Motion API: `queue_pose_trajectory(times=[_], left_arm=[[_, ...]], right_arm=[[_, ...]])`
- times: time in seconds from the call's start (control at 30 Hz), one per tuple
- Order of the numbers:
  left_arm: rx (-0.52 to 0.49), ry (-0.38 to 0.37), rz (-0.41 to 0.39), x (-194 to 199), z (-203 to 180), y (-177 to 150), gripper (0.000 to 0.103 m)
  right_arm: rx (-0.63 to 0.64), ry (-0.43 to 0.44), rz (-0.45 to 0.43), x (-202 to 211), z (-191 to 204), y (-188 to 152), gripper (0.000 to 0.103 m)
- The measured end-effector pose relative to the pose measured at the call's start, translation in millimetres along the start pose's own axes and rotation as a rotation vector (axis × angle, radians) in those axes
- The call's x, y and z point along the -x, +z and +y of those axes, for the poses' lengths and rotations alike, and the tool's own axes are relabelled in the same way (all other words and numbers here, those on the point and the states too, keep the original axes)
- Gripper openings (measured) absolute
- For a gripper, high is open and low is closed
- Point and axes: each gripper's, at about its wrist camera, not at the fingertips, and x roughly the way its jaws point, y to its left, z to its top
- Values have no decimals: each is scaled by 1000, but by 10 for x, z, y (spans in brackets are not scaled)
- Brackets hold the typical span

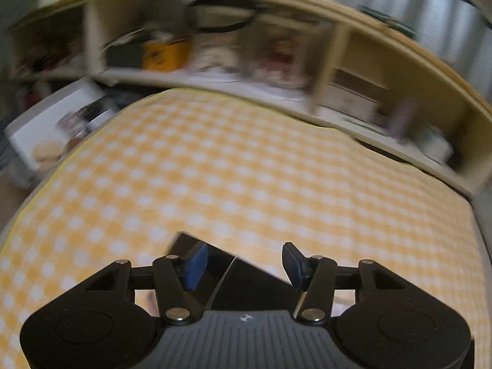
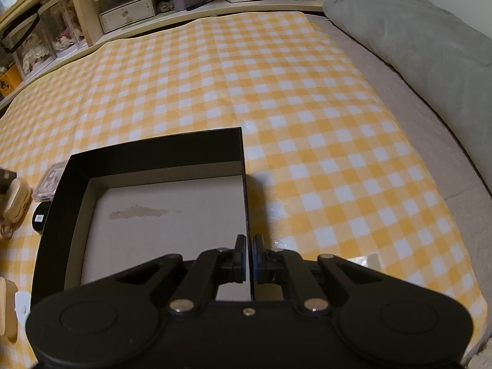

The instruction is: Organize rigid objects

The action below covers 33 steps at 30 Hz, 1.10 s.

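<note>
The left wrist view is smeared; the shelf items beyond cannot be made out. The left hand-held gripper (image 1: 244, 264) stands partly apart, pads touching nothing, above a corner of the black cardboard box (image 2: 153, 153). The right hand-held gripper (image 2: 249, 256) pinches the box's right wall. The box is empty, on the yellow-checked cloth (image 2: 276, 92). Small cut-off items (image 2: 46, 181) lie left of it.

Glossy checked tablecloth (image 2: 307, 92); matt cardboard box (image 2: 153, 153).

We see a bed under a yellow checked cloth (image 2: 276, 92), a cream shelf unit (image 2: 190, 12) along the top of the frame, and a grey pillow (image 2: 415, 37) at upper right.
</note>
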Motion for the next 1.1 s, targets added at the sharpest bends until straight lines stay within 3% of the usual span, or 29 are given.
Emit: queue_pose_trajectory(times=[0.13,0.2,0.23,0.27,0.47,0.6,0.87,1.1], left_arm=[[-17,-31,11,27,-84,-41,56],[17,-31,33,-19,-31,-52,76],[34,-24,36,-43,4,-66,92],[44,-18,31,-50,47,-84,97],[70,3,30,-110,272,-91,97],[49,35,17,-214,314,-84,89],[91,-18,71,-660,397,-73,54],[97,-35,70,-1033,351,-63,46]], right_arm=[[10,4,0,-1,-6,6,4],[7,5,0,2,5,-6,4],[8,7,0,2,6,-7,4],[10,8,1,0,9,-8,4],[17,19,4,-12,1,-7,4],[19,20,4,-6,-3,-21,5],[21,26,3,-14,5,-21,5],[34,53,-3,-24,33,-26,5]])
